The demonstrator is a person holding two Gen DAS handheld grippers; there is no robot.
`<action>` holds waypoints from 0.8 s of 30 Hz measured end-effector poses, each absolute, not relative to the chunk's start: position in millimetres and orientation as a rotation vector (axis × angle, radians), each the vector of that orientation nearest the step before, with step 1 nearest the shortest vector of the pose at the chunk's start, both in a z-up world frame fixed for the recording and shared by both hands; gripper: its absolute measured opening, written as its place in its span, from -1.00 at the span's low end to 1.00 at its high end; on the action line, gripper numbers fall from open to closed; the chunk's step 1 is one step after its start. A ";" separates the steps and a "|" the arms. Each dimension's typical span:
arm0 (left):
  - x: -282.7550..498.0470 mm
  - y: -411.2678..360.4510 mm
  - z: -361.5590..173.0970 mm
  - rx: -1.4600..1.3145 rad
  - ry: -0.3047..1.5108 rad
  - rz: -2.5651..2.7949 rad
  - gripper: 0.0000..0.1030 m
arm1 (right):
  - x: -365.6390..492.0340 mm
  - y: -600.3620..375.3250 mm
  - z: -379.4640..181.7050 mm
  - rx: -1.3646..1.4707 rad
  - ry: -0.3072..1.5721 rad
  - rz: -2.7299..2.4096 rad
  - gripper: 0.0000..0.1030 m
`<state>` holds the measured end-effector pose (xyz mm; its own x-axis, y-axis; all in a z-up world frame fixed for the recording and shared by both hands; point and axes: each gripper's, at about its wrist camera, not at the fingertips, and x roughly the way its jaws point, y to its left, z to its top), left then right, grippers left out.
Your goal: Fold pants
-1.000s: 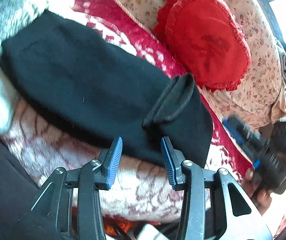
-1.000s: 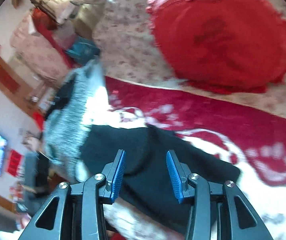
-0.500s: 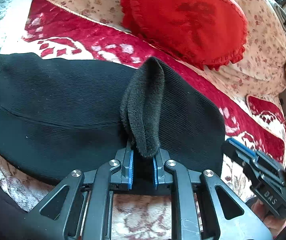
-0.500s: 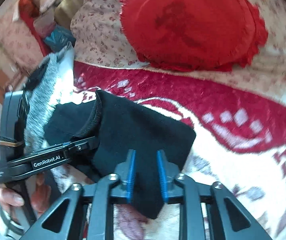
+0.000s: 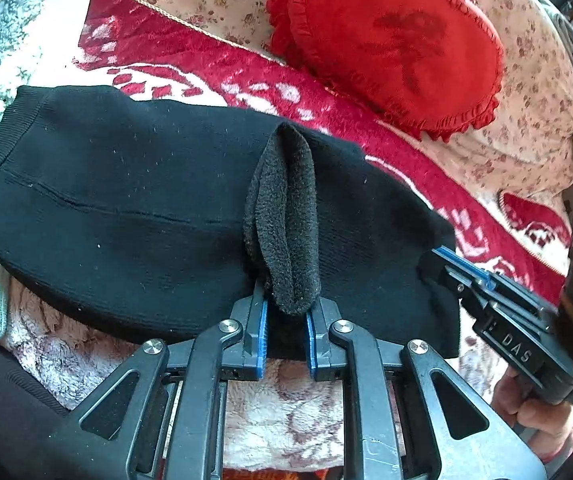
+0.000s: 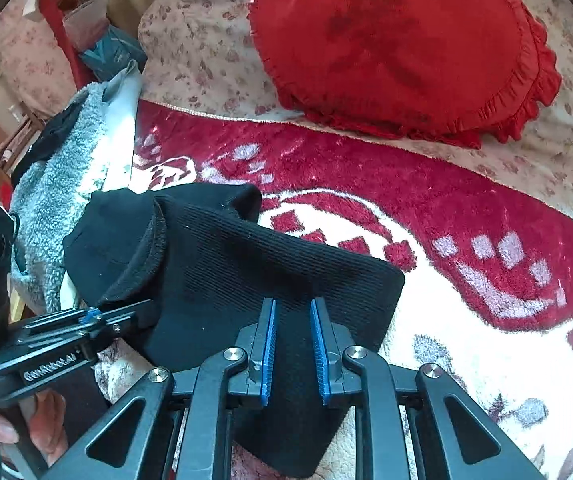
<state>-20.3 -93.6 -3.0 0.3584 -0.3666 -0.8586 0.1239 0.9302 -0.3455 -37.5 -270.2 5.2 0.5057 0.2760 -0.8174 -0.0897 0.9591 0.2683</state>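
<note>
The pants (image 5: pixel 134 208) lie on the blanket (image 6: pixel 466 240) ahead of both tools. A fleecy edge is pinched in the left tool (image 5: pixel 285 330); the right tool (image 6: pixel 292 346) is clamped on the near corner. Both edges should be lifted together, level, and carried forward evenly so no bunching occurs.

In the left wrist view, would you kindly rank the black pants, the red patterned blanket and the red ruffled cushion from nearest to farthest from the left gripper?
1. Black pants: pinched in the left gripper.
2. Red patterned blanket: beyond the pants.
3. Red ruffled cushion: farthest, upper right.
</note>
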 end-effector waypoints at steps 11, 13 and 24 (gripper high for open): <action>-26.3 -85.5 29.0 -0.195 1.076 -0.271 -0.40 | -57.6 -268.1 27.0 0.180 1.005 0.244 -0.68; -21.2 -89.2 28.9 -0.201 1.075 -0.275 -0.32 | -62.8 -264.3 27.0 0.174 1.010 0.254 -0.68; -3.6 -95.7 -4.4 -0.169 1.111 -0.214 -0.31 | -80.2 -239.1 -0.7 0.121 1.063 0.324 -0.68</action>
